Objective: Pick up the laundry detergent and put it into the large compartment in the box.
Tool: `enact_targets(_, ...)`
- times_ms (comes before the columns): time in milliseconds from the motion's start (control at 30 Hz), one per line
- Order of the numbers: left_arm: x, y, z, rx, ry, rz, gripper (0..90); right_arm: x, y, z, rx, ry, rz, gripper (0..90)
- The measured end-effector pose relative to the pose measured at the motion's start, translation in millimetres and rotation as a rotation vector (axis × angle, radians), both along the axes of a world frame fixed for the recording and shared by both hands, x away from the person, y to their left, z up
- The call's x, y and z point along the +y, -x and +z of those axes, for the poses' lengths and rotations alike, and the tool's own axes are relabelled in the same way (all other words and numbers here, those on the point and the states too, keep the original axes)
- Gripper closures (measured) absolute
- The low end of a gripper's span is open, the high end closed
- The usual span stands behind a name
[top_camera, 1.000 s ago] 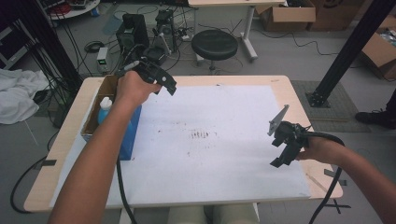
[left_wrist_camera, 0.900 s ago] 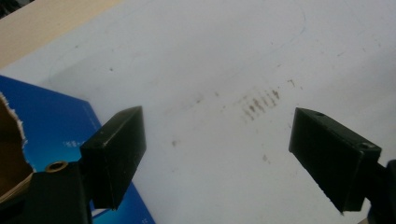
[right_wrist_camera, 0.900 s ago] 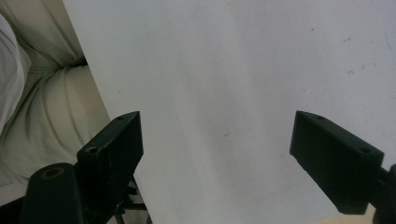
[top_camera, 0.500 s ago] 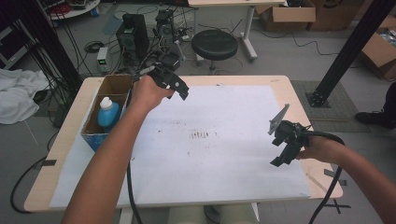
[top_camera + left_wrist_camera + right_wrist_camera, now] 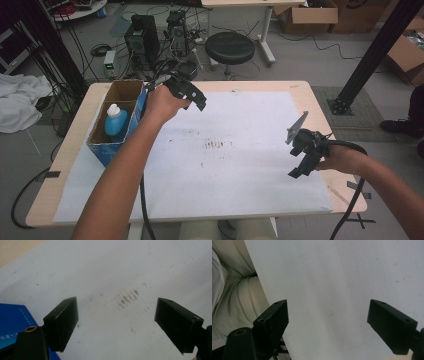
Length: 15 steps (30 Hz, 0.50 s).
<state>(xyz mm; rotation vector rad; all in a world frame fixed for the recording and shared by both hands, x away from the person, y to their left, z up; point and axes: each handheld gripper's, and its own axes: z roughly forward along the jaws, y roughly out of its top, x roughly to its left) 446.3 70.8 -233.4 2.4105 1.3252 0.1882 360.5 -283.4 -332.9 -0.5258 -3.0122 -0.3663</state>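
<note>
Overhead, I held the left gripper (image 5: pixel 192 95) beside the box (image 5: pixel 116 131), right gripper (image 5: pixel 302 152) apart; both jaws gaped, empty.

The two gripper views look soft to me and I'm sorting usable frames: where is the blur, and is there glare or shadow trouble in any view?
Left gripper view: brown smudges on the white sheet are soft, jaws fairly sharp, wide apart. Right gripper view: sheet evenly lit, slightly hazy, no glare. High view: even light, faint shadows, left tool mildly blurred, right tool crisper.
</note>
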Motion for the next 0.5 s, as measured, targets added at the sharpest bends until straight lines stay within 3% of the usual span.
enact_targets(500, -1.3, 0.0, -1.7, 0.006, -0.001, -0.002, 20.2, 0.7, -0.6, 0.6, -0.003, -0.008, 0.001, 17.1)
